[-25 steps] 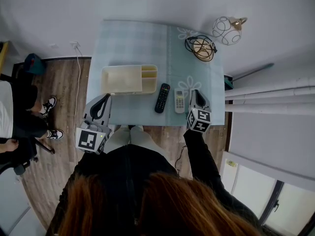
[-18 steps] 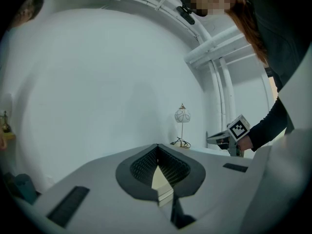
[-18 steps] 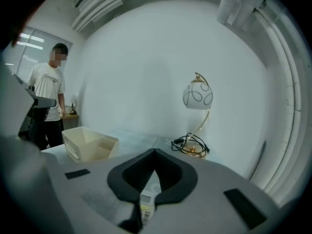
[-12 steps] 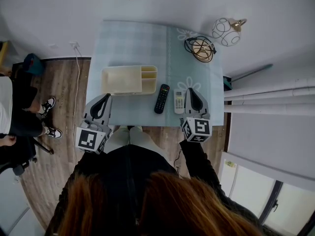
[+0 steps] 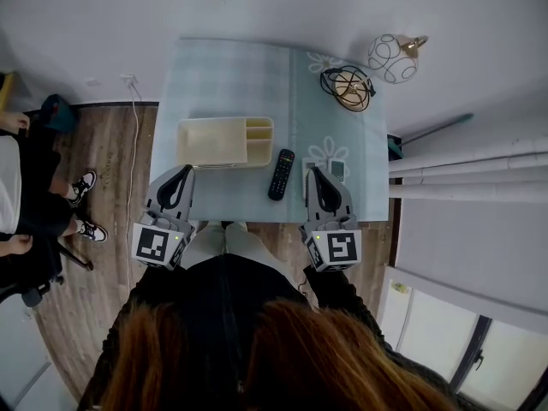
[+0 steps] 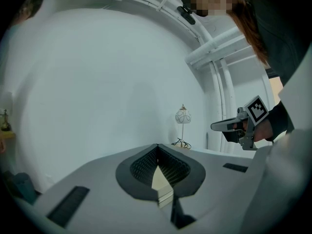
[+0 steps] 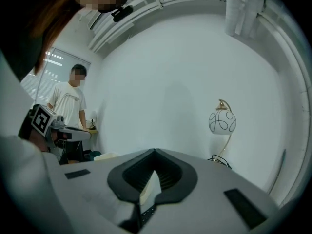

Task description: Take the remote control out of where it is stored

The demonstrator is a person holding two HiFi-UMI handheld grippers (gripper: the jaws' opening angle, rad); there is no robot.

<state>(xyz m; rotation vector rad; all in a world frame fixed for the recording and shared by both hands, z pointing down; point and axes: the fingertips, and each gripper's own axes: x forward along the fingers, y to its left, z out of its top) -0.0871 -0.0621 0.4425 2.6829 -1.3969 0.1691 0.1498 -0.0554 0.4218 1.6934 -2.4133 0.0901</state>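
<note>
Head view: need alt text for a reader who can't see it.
Seen from above, a black remote lies on a light blue table beside a cream organizer box. A person holds the left tongs and right tongs at the table's near edge, both shut and empty; a globe lamp stands at the far right corner.

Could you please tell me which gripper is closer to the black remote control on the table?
Right. The right gripper hangs just right of the black remote; the left gripper sits well to its left, by the cream organizer.
</note>
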